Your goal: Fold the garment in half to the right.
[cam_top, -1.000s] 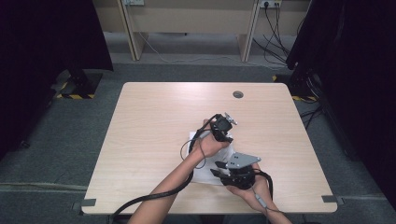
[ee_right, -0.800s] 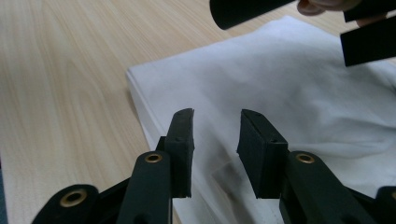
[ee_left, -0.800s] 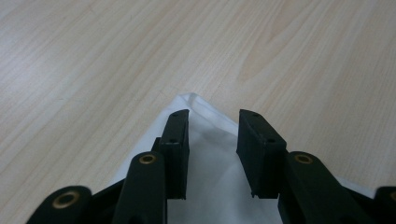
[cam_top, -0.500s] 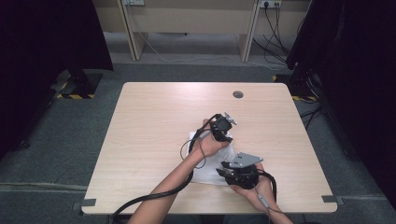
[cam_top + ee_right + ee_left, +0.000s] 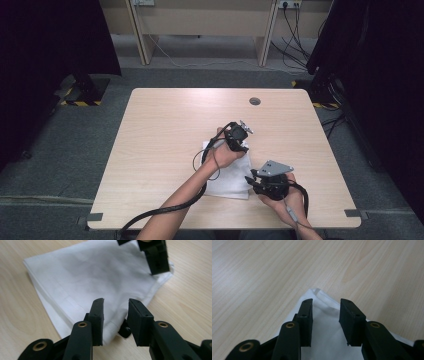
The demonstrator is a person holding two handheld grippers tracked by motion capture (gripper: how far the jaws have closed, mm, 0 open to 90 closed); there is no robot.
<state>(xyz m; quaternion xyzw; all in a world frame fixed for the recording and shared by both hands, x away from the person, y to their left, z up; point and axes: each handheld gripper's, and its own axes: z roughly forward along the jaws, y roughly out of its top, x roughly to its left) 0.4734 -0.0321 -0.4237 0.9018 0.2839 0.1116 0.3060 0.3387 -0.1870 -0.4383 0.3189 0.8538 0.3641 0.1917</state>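
My right gripper sits a little farther toward the right edge of the table than it did a second ago, when it hovered closer over the near side of the white cloth. It now hangs just off the cloth's near right corner. My left gripper is in the same spot as before, at the cloth's far right corner, and the cloth itself lies as it did.

In the right gripper view, my right gripper has its jaws apart with nothing between the pads; the near corner of the cloth lies below and just ahead of them, untouched as far as I can see. Farther off in that view, the left gripper stands over the opposite corner.

In the left gripper view, my left gripper also has its jaws apart, pointing down at a corner of the cloth; the fabric's tip pokes out just past the pads, and I cannot tell whether the pads touch it.

The cloth is folded flat into a rough rectangle in the near middle of the table. Seen from the high view, its long axis runs from the far left corner, near my left wrist, toward the near right corner by my right gripper.
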